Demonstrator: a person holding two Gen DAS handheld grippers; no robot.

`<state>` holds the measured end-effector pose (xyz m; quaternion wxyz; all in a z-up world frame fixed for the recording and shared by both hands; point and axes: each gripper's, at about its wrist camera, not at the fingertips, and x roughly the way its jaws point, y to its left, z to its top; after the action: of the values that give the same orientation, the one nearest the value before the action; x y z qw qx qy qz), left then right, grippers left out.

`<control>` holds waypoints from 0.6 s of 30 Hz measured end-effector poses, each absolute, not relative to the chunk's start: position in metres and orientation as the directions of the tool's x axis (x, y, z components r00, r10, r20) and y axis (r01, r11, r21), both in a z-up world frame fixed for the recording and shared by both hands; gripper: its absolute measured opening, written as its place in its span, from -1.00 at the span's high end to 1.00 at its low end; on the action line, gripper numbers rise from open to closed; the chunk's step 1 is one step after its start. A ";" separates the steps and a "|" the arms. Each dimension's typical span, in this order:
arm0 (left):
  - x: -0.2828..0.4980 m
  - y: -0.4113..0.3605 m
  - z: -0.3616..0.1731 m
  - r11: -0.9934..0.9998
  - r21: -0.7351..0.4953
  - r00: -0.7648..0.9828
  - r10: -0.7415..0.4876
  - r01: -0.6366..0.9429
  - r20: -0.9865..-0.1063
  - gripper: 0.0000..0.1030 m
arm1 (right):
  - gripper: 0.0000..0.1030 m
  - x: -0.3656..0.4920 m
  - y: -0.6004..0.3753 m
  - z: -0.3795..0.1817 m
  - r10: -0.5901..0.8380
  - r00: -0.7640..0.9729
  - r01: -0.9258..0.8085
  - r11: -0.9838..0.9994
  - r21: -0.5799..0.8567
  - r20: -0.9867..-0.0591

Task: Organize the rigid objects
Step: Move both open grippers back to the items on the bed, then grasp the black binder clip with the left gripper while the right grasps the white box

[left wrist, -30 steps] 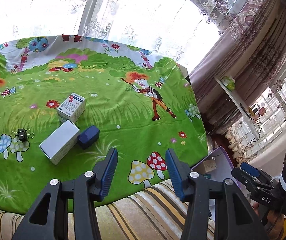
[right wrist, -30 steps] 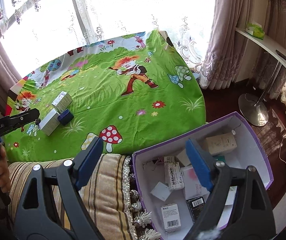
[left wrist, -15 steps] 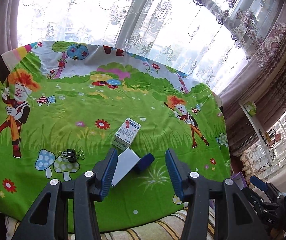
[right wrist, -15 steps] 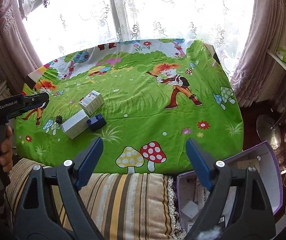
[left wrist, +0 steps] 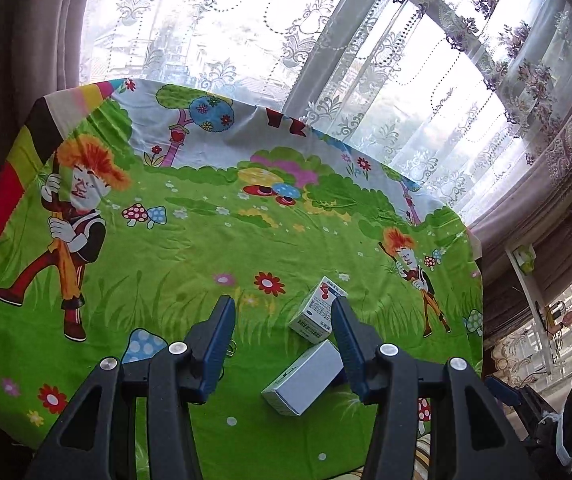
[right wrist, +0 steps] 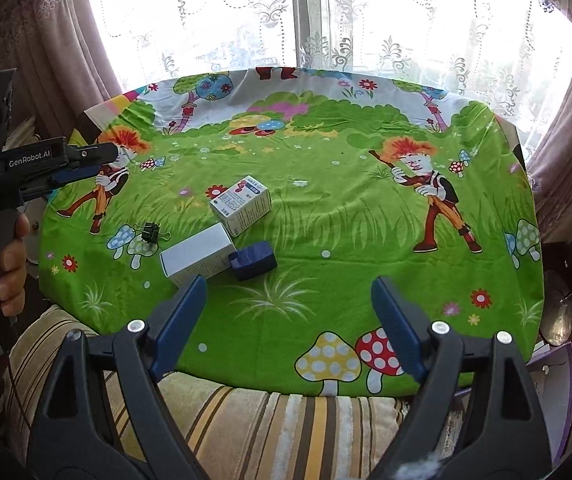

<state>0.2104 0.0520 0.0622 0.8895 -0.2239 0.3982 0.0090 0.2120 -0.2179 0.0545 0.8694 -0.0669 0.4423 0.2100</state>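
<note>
On the green cartoon tablecloth [right wrist: 325,208] lie a printed medicine box [right wrist: 242,206], a plain white box [right wrist: 196,258], a dark blue block [right wrist: 253,260] and a black binder clip [right wrist: 150,232]. My right gripper [right wrist: 289,292] hangs open above the cloth's near edge, short of the blue block, with nothing in it. My left gripper [left wrist: 282,320] is open and holds nothing. Below it lie the printed box [left wrist: 317,312] and the white box [left wrist: 305,380]; its right finger hides the blue block. From the right wrist, the left gripper [right wrist: 86,160] shows at the far left, held by a hand [right wrist: 6,256].
A striped cushion [right wrist: 246,420] lies under the cloth's near edge. A corner of the purple storage box [right wrist: 557,384] shows at the lower right. Lace curtains and a window stand behind the table. Most of the cloth right of the boxes is bare.
Both views have swung left across the table. The purple box of packets has slid almost out of the right wrist view. The boxes now sit under the left gripper.
</note>
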 end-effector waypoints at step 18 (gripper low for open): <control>0.235 0.087 -0.027 0.856 -0.380 0.519 -0.160 -0.352 -0.840 0.01 | -0.68 0.237 -0.149 -0.010 0.317 0.369 -0.601 0.798 0.036 -0.874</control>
<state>0.2346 0.0872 -0.0269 0.8310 -0.2624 0.4870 0.0578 0.2368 -0.1493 -0.0104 0.8143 -0.1463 0.4857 0.2821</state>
